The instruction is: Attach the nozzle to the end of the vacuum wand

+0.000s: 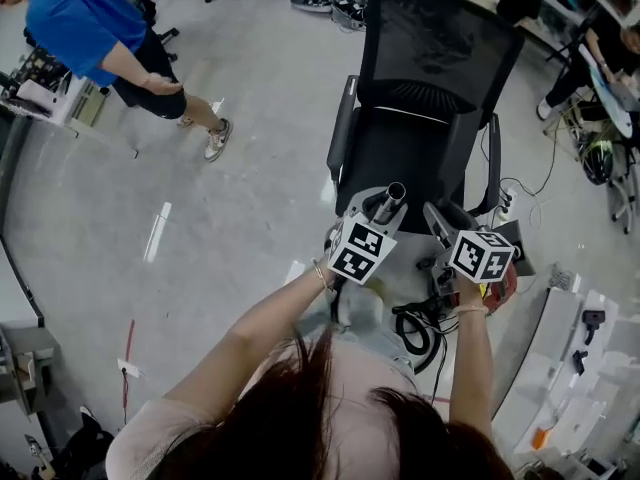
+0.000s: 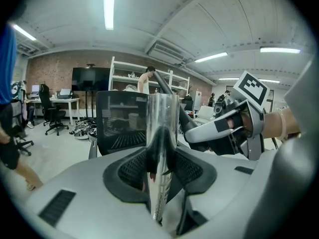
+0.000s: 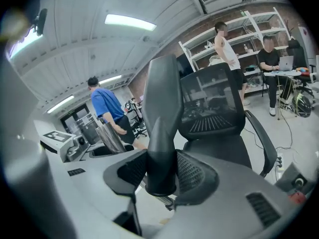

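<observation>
In the left gripper view my left gripper [image 2: 159, 169] is shut on the silver vacuum wand [image 2: 161, 133], which stands upright between the black pads. My right gripper [image 3: 160, 176] is shut on the dark grey tapered nozzle [image 3: 162, 118], whose narrow end points up and away. The head view shows both held side by side over a chair: the wand's open end [image 1: 391, 197] on the left gripper [image 1: 383, 211], the nozzle [image 1: 438, 218] on the right gripper [image 1: 442, 224] a short way to its right. Wand and nozzle are apart.
A black mesh office chair [image 1: 425, 78] stands just beyond the grippers. A person in a blue shirt [image 1: 85, 23] stands on the grey floor at the far left. Black cables [image 1: 415, 328] and a red part [image 1: 503, 286] lie below my right hand. White shelving [image 1: 580, 368] is at the right.
</observation>
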`<state>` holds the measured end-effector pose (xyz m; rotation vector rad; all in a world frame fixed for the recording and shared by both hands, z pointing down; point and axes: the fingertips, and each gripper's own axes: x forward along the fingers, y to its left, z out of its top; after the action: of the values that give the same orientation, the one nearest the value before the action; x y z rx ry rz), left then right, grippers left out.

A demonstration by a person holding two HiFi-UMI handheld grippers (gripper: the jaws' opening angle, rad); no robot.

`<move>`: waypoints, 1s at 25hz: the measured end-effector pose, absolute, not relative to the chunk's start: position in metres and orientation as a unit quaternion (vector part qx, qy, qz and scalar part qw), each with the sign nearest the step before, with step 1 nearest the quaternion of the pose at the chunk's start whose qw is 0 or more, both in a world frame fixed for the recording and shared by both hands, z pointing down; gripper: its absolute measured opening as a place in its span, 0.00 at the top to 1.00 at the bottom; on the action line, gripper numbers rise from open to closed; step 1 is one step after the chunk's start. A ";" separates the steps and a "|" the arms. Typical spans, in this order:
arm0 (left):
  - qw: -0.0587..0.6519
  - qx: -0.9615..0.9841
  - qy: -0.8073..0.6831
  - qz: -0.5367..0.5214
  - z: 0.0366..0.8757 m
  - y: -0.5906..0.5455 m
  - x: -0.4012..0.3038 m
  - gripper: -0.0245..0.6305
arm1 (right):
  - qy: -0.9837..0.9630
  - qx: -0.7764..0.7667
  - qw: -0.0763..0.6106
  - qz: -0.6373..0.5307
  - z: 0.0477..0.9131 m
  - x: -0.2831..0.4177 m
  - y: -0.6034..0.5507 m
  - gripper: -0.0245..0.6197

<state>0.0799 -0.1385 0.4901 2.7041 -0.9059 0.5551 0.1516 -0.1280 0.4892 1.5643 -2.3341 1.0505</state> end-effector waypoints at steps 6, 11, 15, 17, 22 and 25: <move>0.115 0.927 -0.302 0.191 0.483 -0.130 0.075 0.73 | -0.782 0.522 0.067 0.334 0.465 0.144 -0.120 0.68; 0.110 0.929 -0.297 0.191 0.479 -0.122 0.079 0.73 | -0.785 0.523 0.056 0.327 0.447 0.141 -0.117 0.68; 0.110 0.931 -0.291 0.190 0.479 -0.122 0.079 0.73 | -0.789 0.526 0.044 0.315 0.431 0.133 -0.123 0.68; 0.111 0.932 -0.288 0.190 0.480 -0.120 0.081 0.73 | -0.791 0.526 0.042 0.310 0.425 0.132 -0.126 0.68; 0.112 0.933 -0.283 0.191 0.482 -0.119 0.081 0.73 | -0.795 0.526 0.021 0.301 0.409 0.122 -0.133 0.68; 0.111 0.933 -0.282 0.192 0.480 -0.118 0.081 0.73 | -0.801 0.523 0.012 0.291 0.398 0.116 -0.134 0.68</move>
<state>0.0810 -0.1176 0.4804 2.7410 -0.8284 0.5628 0.1156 -0.1342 0.3977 1.6314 -2.4966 0.9076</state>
